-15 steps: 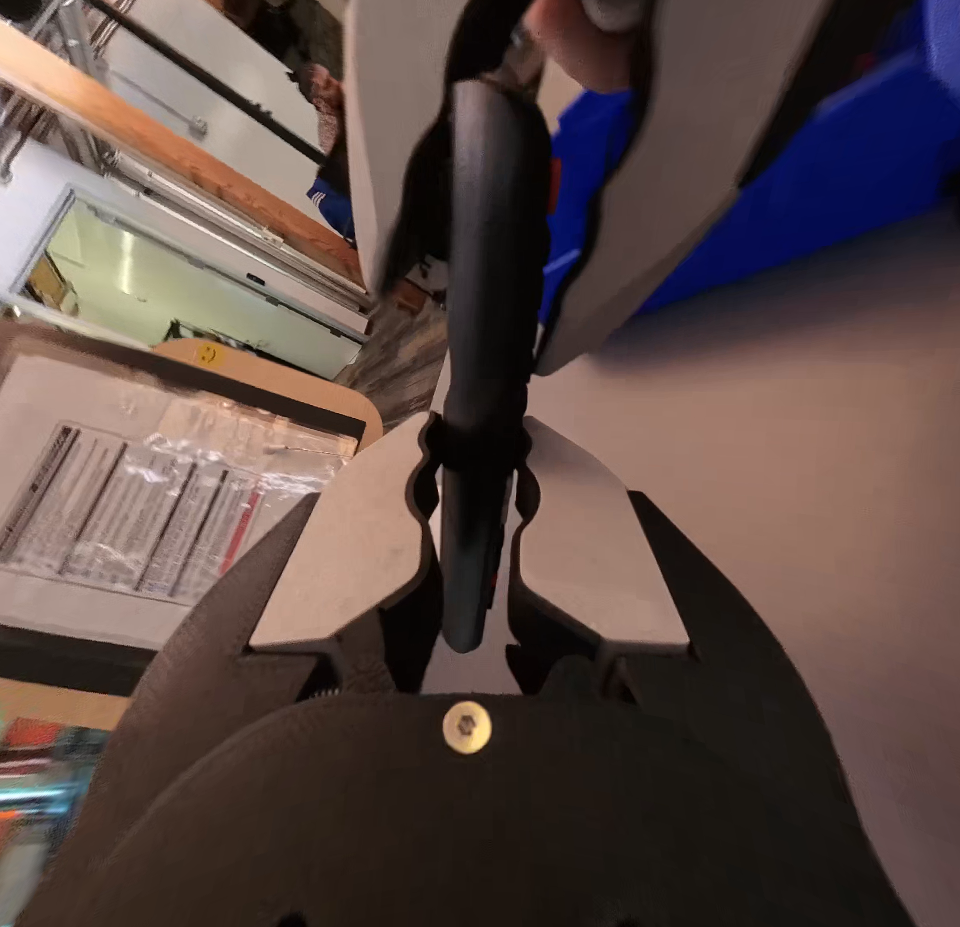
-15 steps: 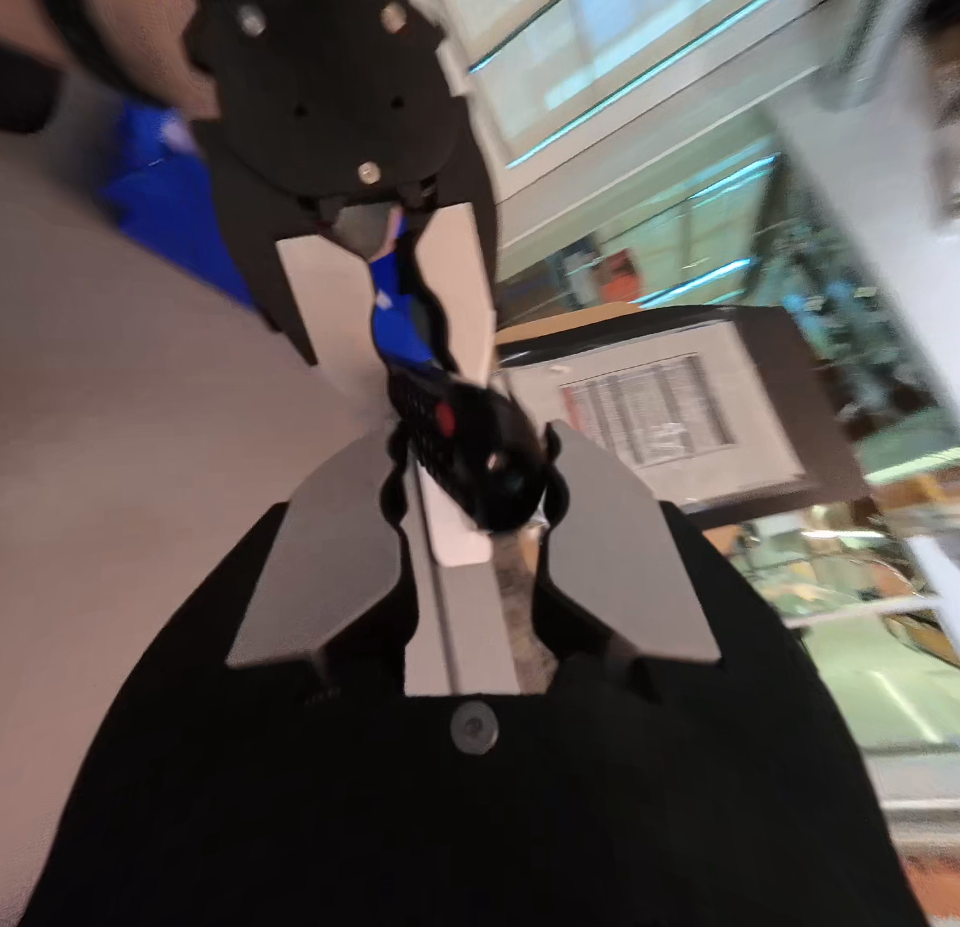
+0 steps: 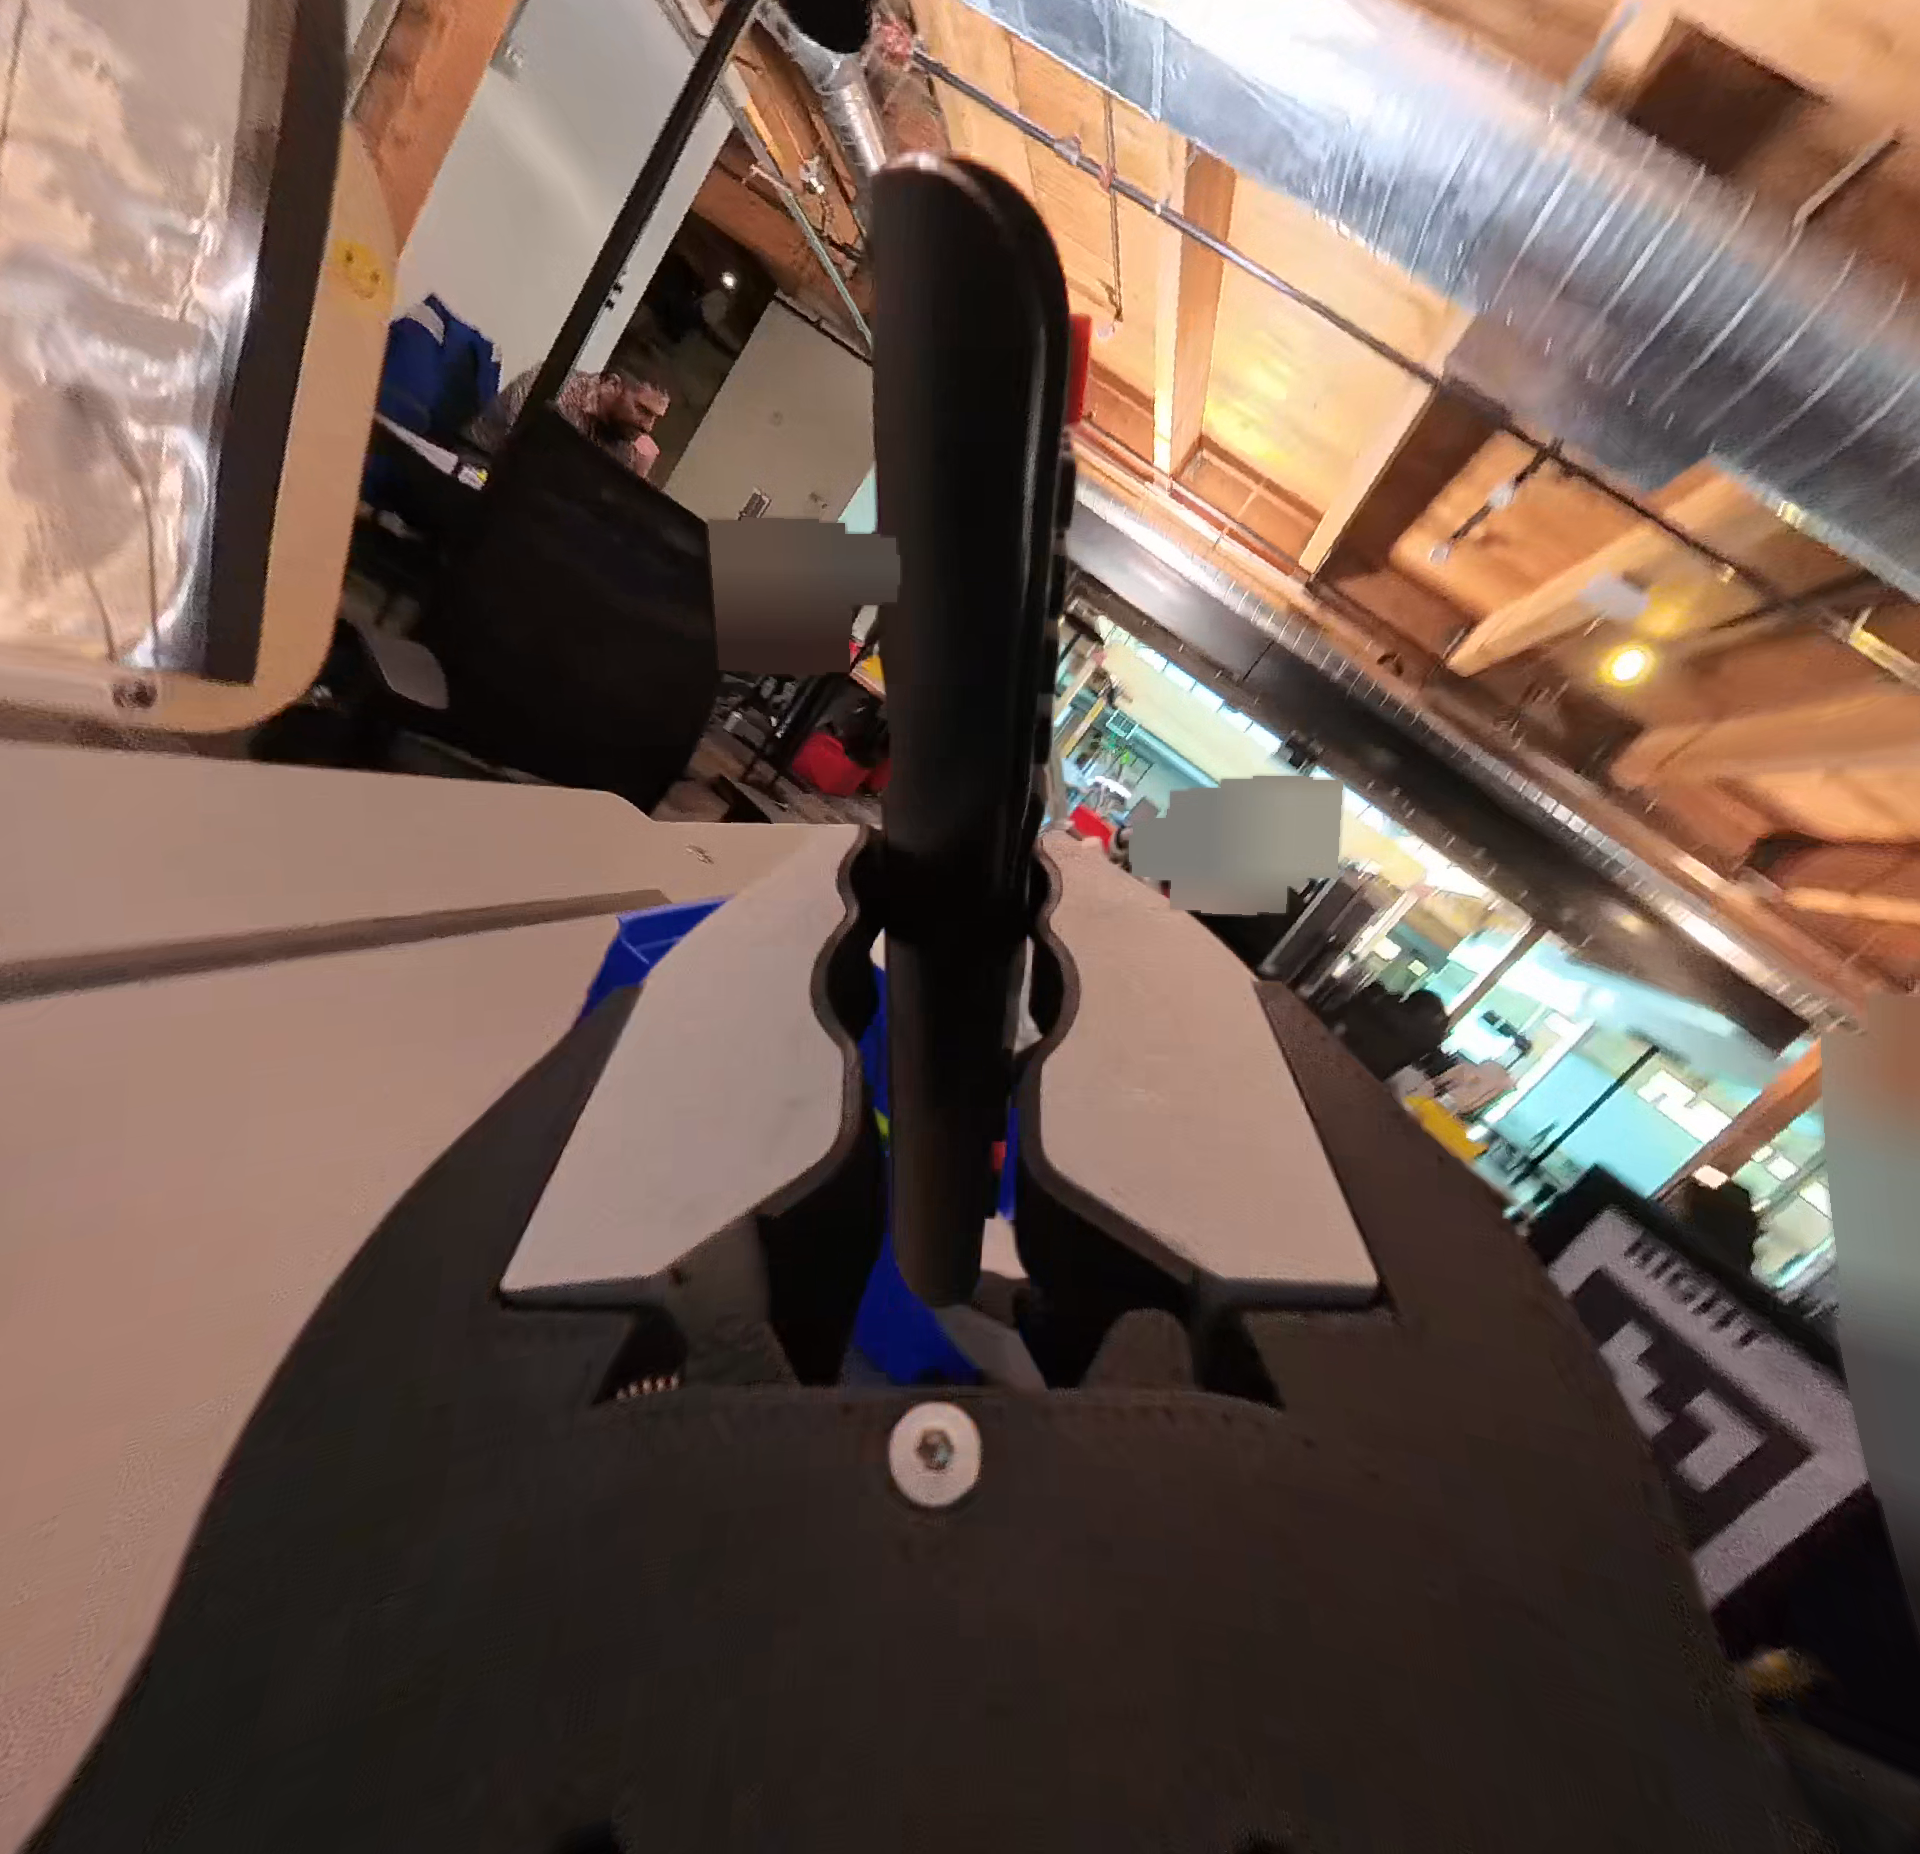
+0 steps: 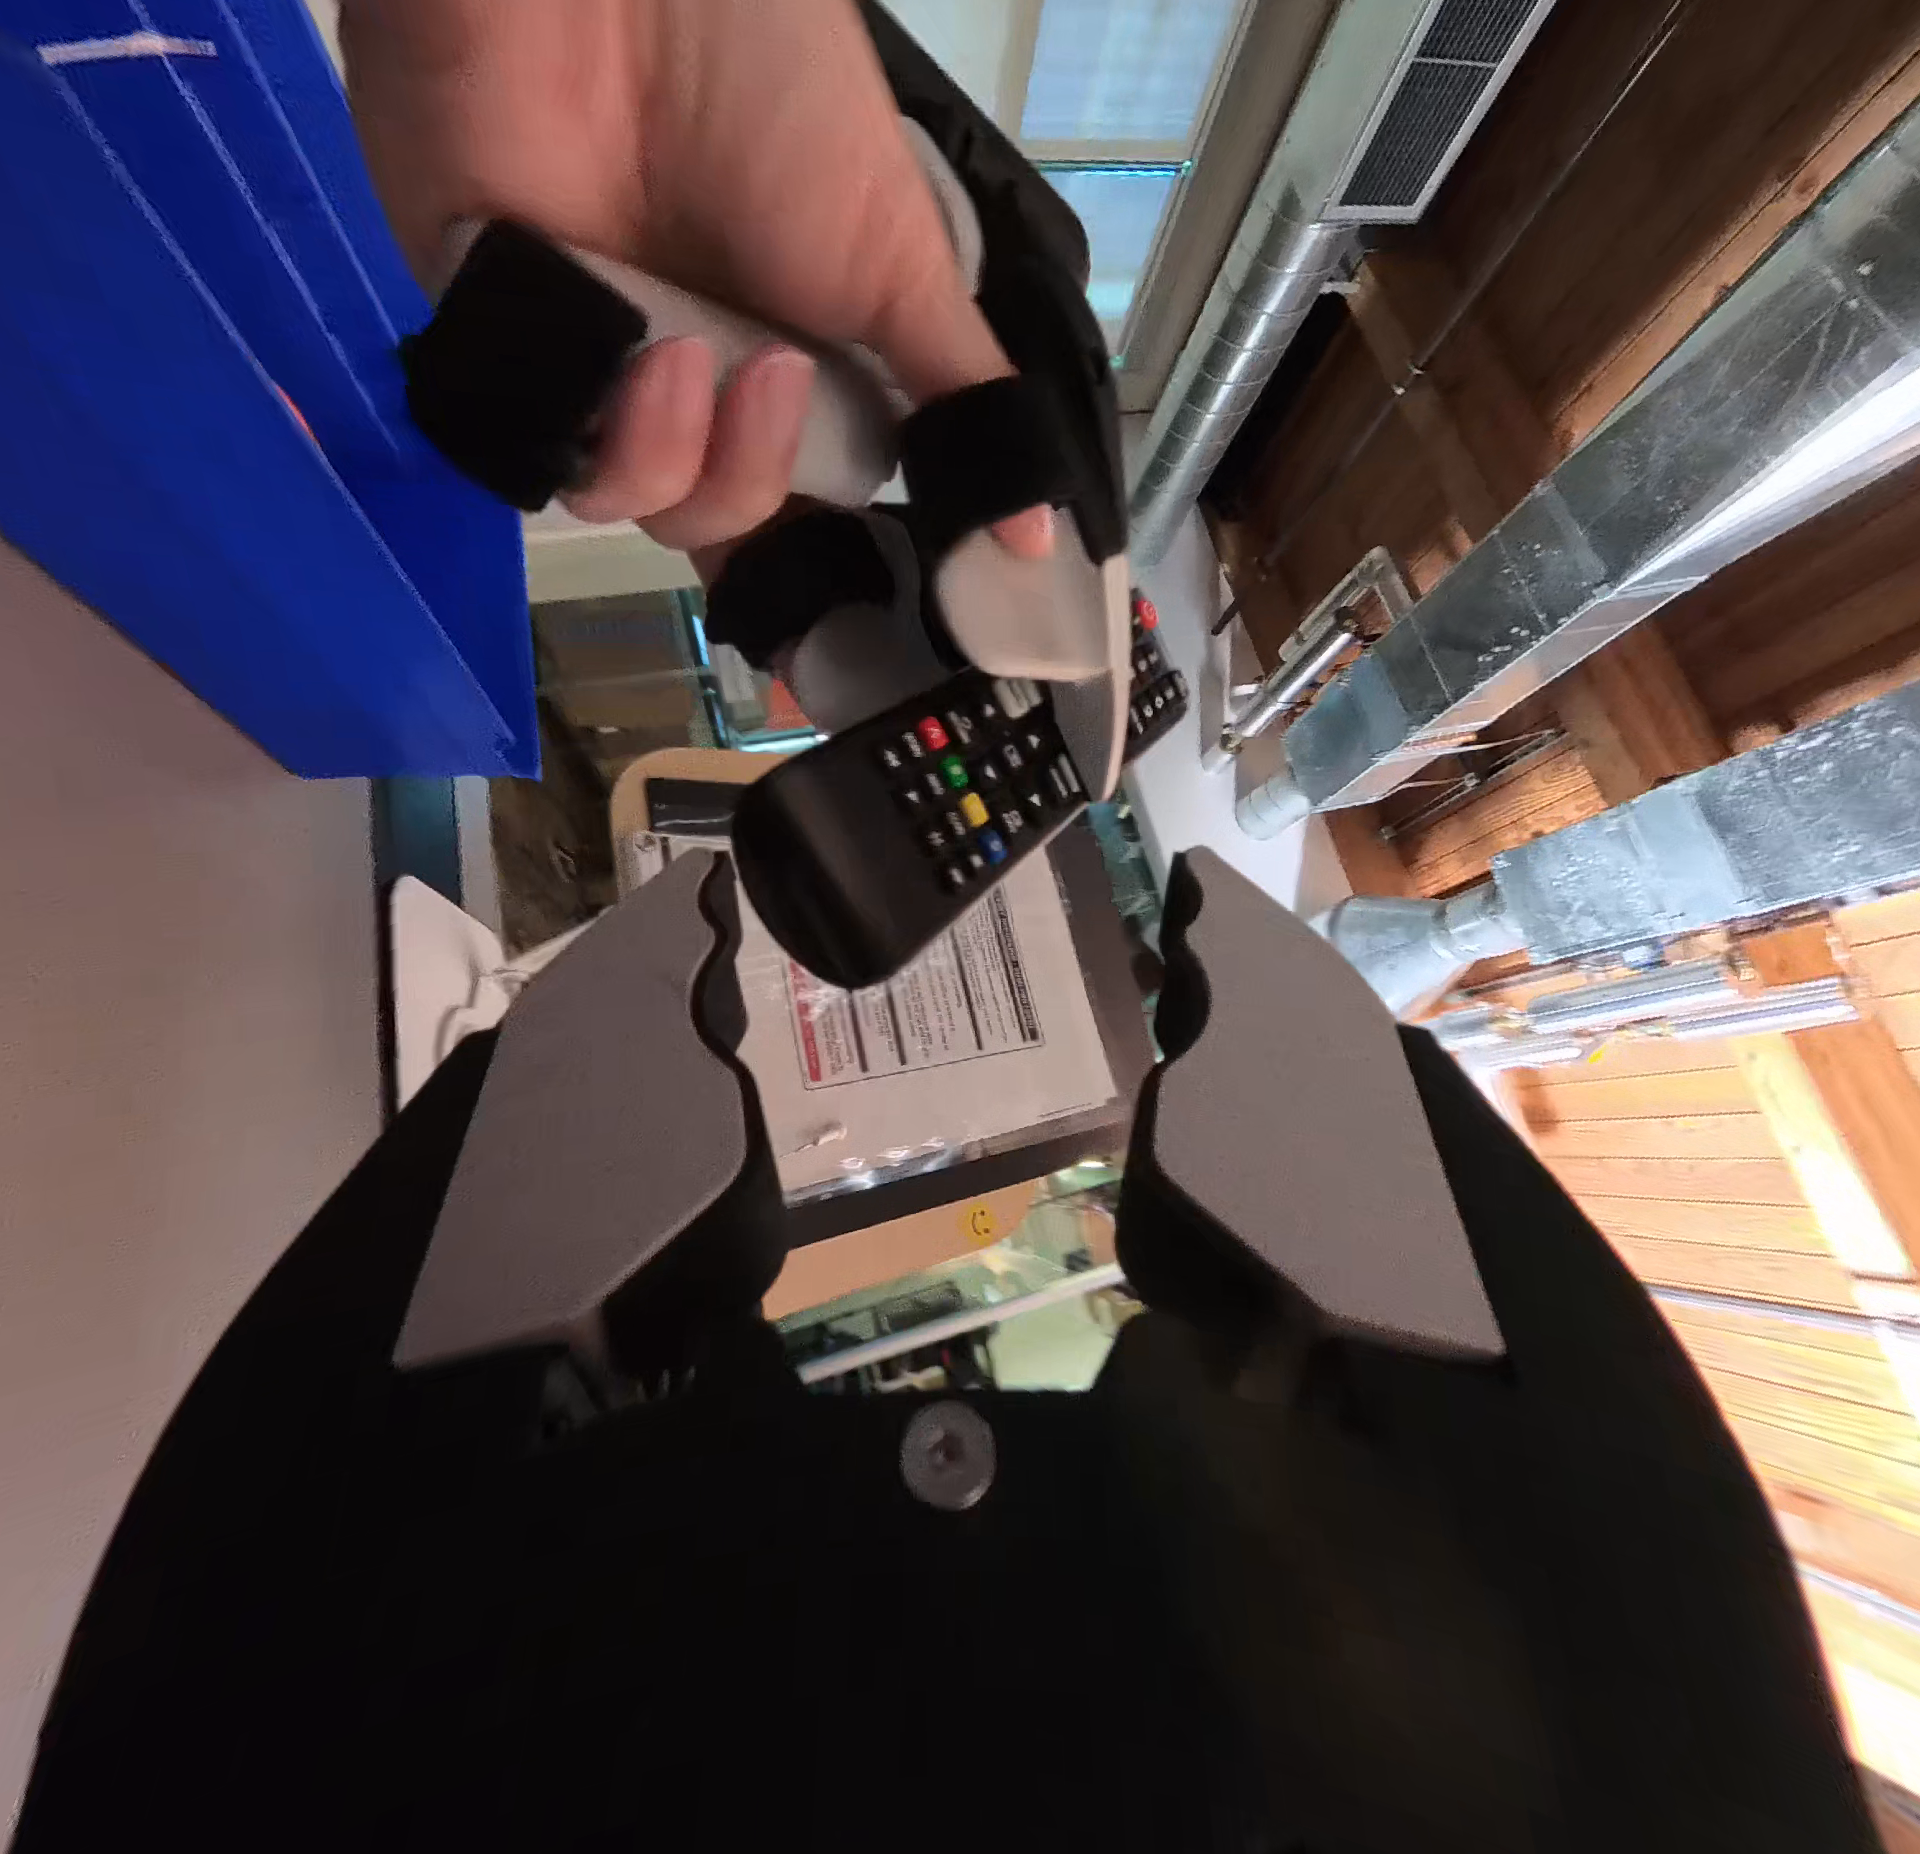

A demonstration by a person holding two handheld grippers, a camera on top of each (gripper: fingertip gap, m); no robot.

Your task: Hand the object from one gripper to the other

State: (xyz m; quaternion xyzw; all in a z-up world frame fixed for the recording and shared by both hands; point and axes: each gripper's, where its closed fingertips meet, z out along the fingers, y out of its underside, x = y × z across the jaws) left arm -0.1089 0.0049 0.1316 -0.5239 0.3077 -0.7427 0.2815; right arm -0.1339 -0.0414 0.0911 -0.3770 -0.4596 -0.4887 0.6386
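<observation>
Left gripper (image 3: 948, 905) was clamped on the remote (image 3: 961, 599), its fingers (image 3: 727, 1056) pinching the narrow edges at the scalloped tips. In the left wrist view the remote ran along the 12–6 line: far end up at 12 against the ceiling ducts (image 3: 1455, 204), near end down at 6 between the finger bases. Edge-on grip likely chosen so the broad faces stayed free for the other gripper.

Right gripper (image 4: 945, 921) was spread wide, holding nothing. In its view the remote (image 4: 904, 828) hung just past its fingertips (image 4: 665, 963), towards 12, button face to camera, long axis running from about 7 to 1. The free rounded end pointed at 7, near the fingertip on that side; contact could not be confirmed. The left gripper held the far portion at 1, with the person's hand (image 4: 665, 194) on its handle at 11–12.

Judgement: the handover looked complete, remote in the left gripper alone.

Blue bin (image 4: 208, 402) at 10, above the pale surface (image 4: 156, 973) at 9.
</observation>
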